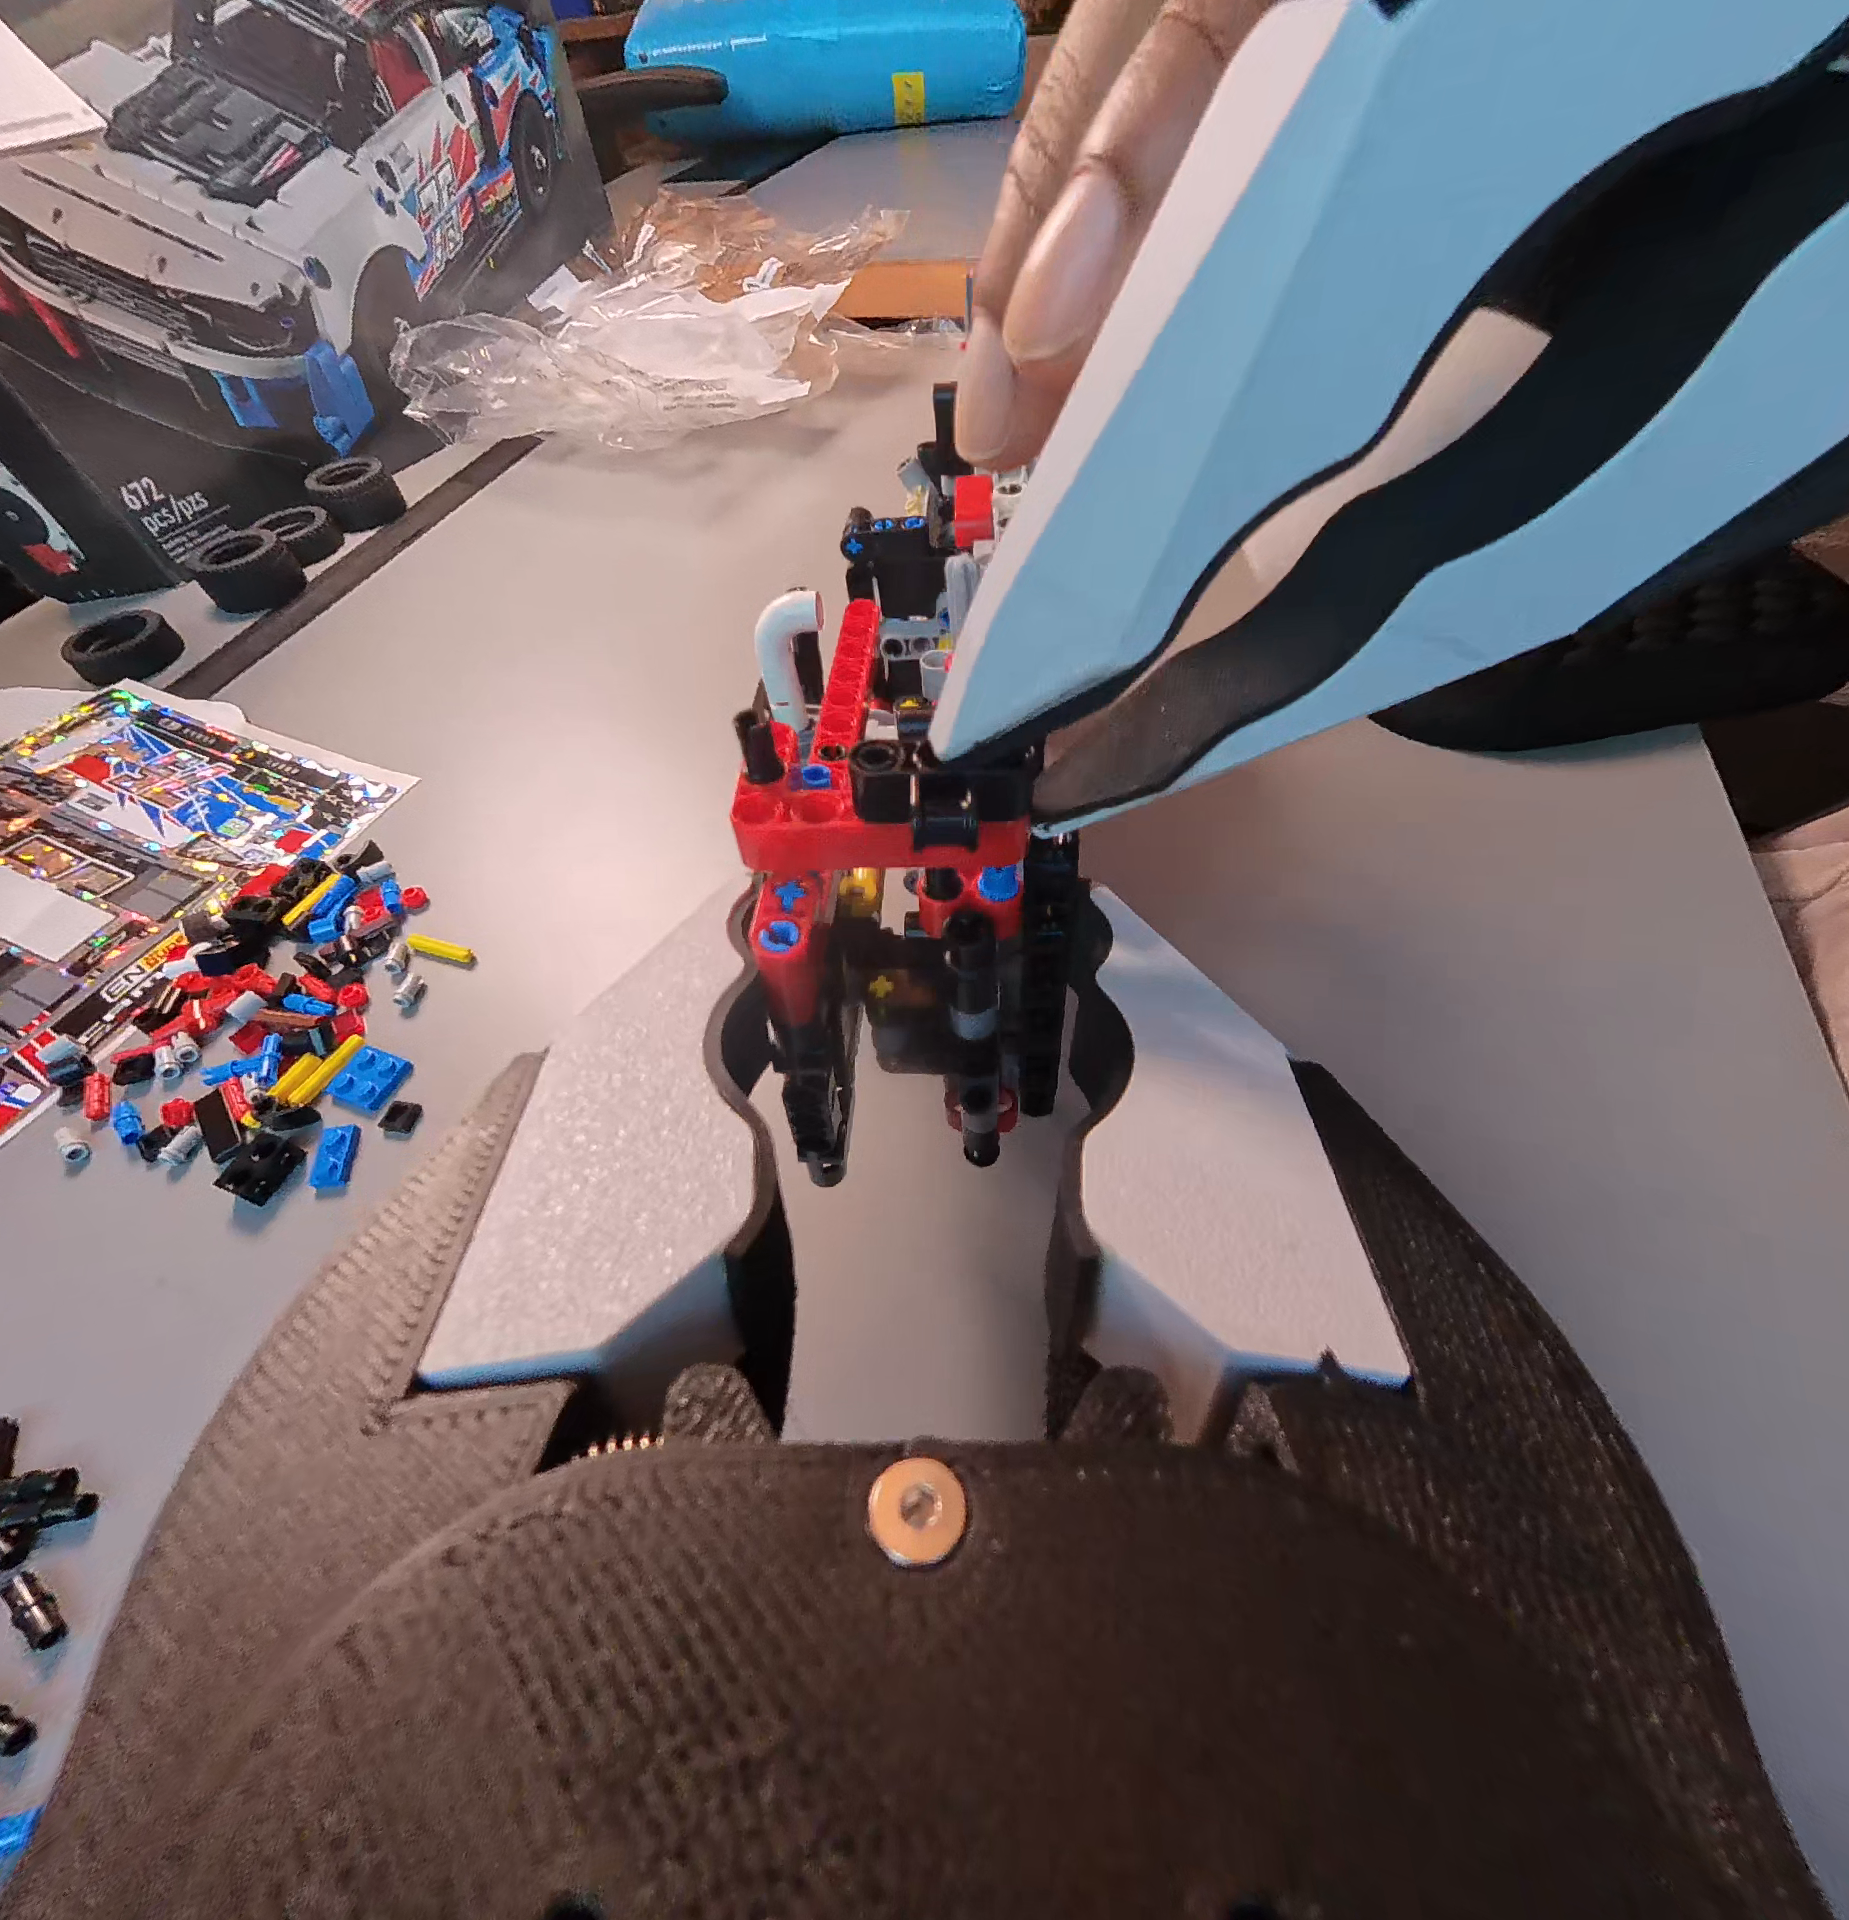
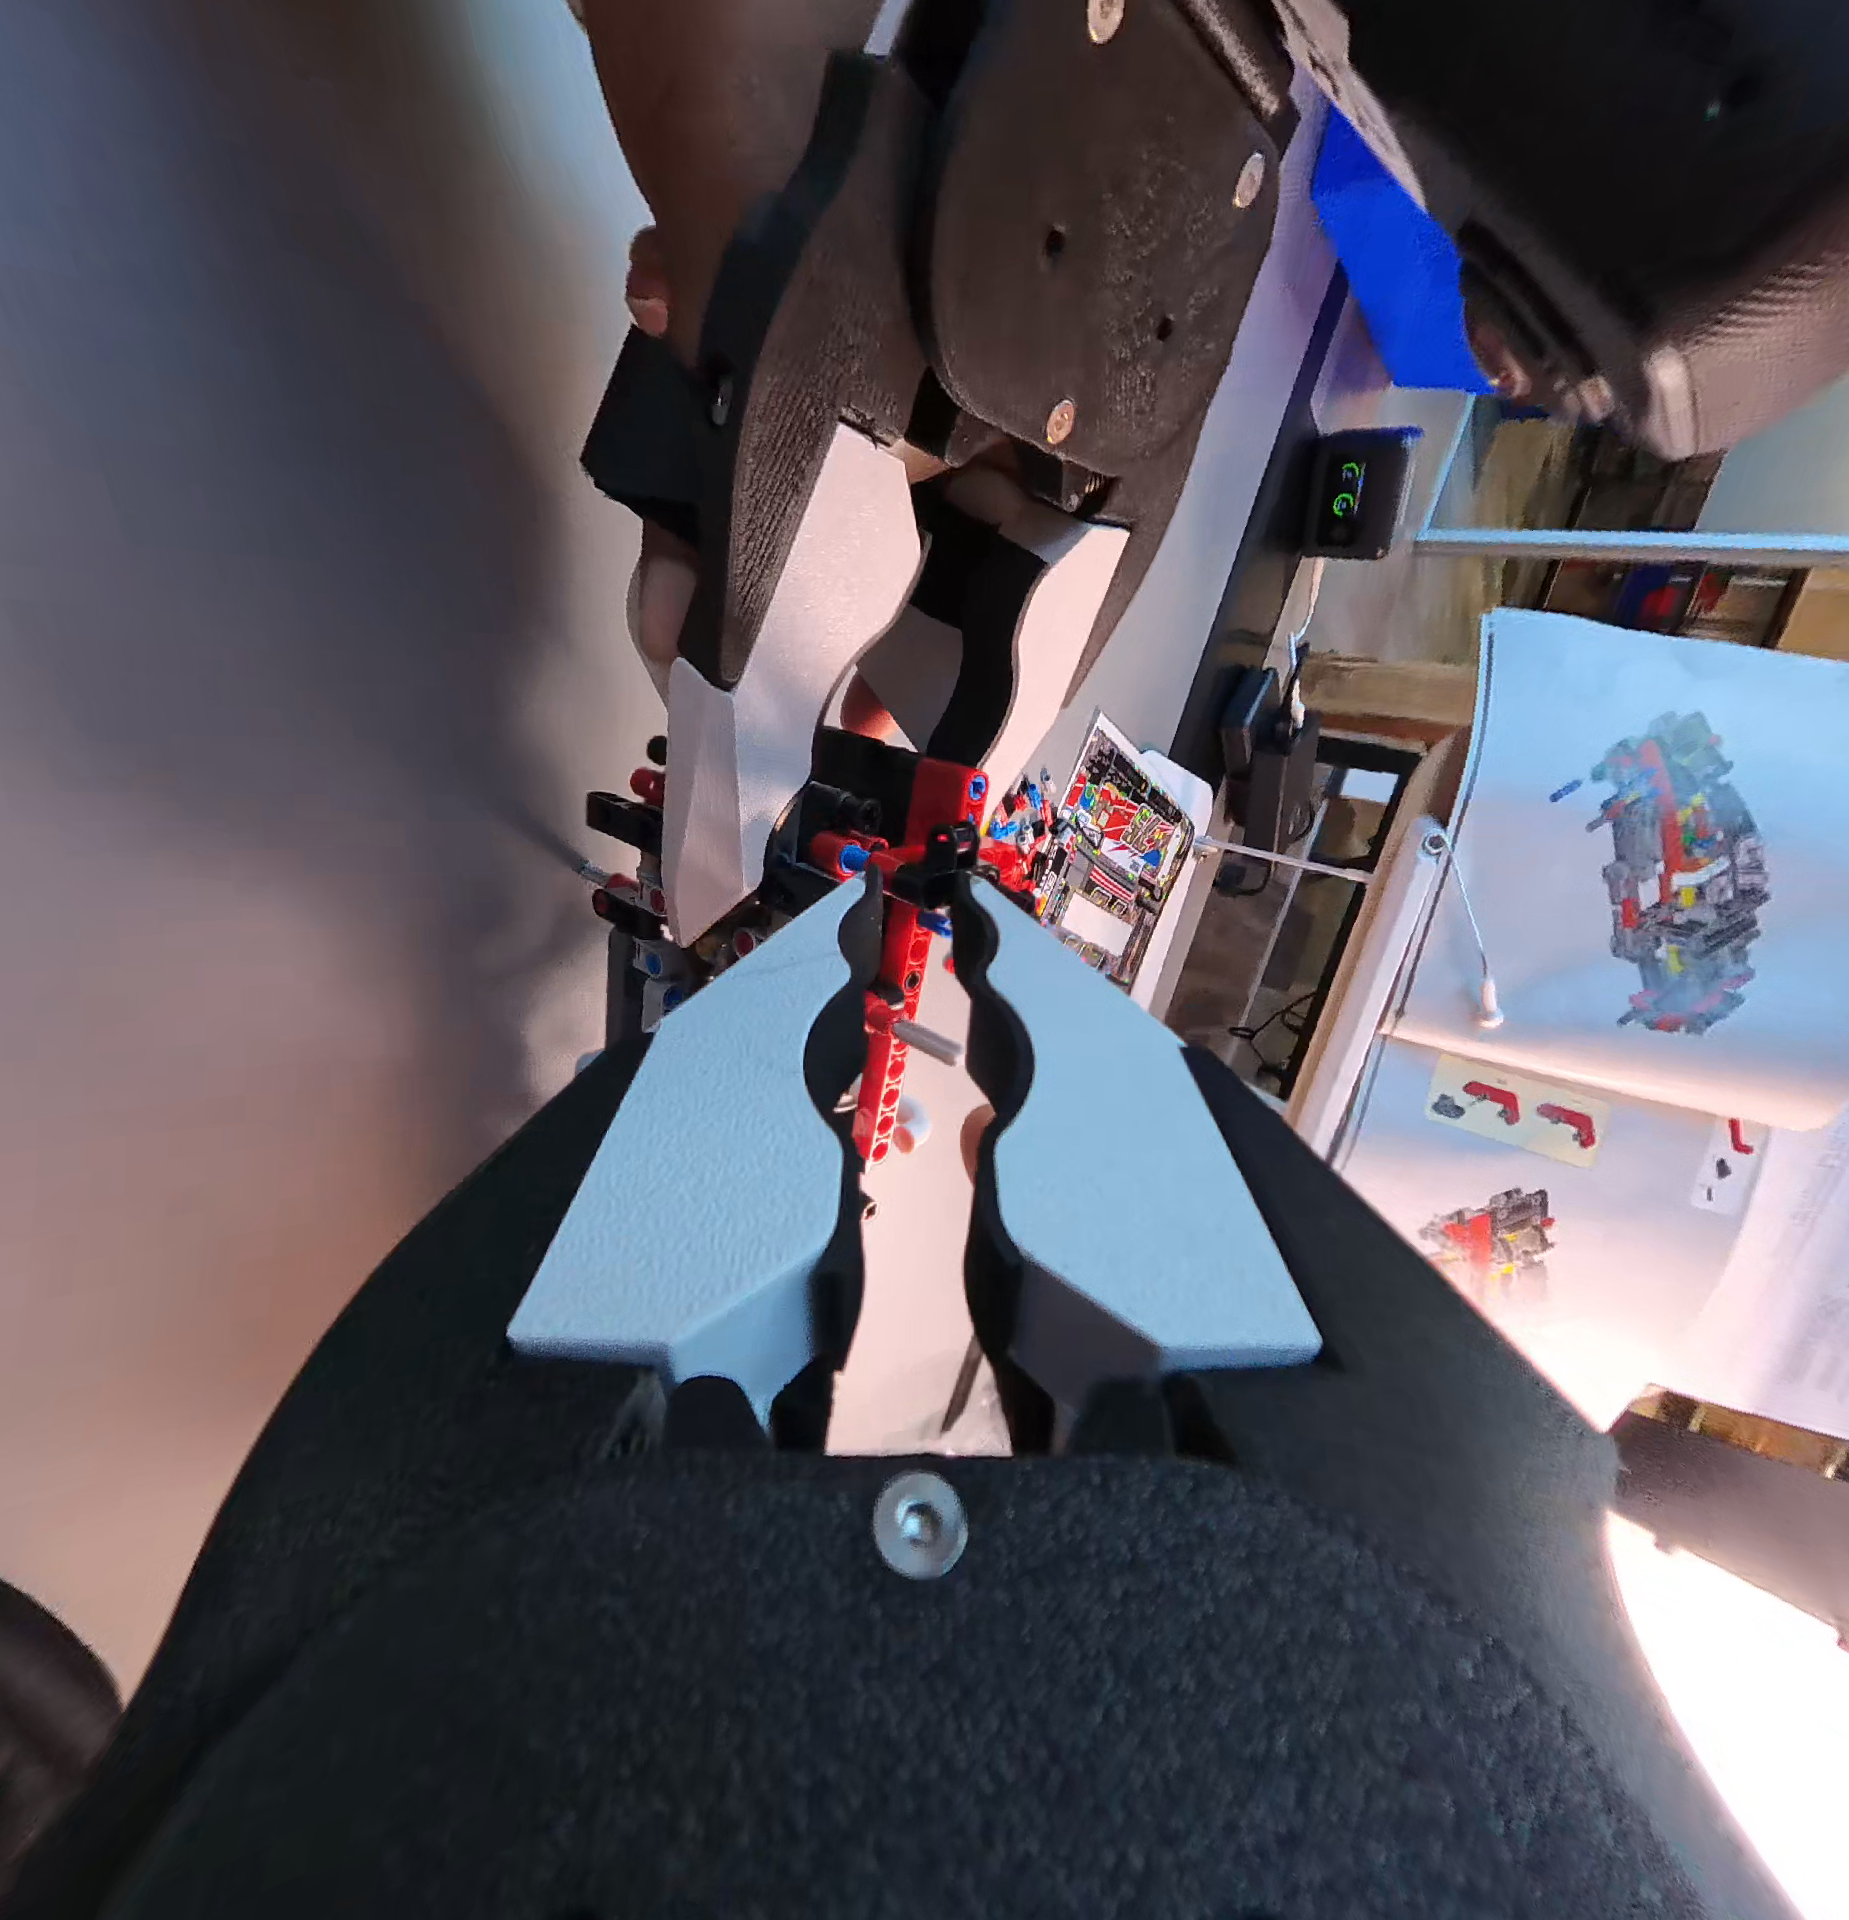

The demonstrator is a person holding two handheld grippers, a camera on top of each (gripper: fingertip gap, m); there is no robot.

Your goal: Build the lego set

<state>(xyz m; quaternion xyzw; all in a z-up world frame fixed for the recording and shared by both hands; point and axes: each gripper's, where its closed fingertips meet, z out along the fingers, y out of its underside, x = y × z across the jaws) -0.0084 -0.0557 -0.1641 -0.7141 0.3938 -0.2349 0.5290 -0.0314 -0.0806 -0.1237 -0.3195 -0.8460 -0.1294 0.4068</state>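
Note:
A partly built red and black Lego Technic assembly (image 1: pixel 878 727) stands on end above the grey table (image 1: pixel 546 665). My left gripper (image 1: pixel 920 935) is shut on its lower end, with one finger on each side. My right gripper (image 1: pixel 987 795) comes in from the upper right, and its tips pinch a small black connector piece (image 1: pixel 946 816) at the red cross beam on top. In the right wrist view my right gripper (image 2: pixel 912 883) closes on that black piece (image 2: pixel 935 857) beside a long red beam (image 2: pixel 899 997). The left gripper (image 2: pixel 826 821) holds the assembly from above.
The Lego box (image 1: pixel 224 260), several black tyres (image 1: pixel 245 566), a sticker sheet (image 1: pixel 120 831) and a pile of small loose pieces (image 1: pixel 276 997) lie to the left. Empty plastic bags (image 1: pixel 639 343) lie behind. The instruction booklet (image 2: pixel 1678 935) is open on the right. A person's fingers (image 1: pixel 1055 239) grip the right gripper. My hands' fingertips stand some 5 cm from each other.

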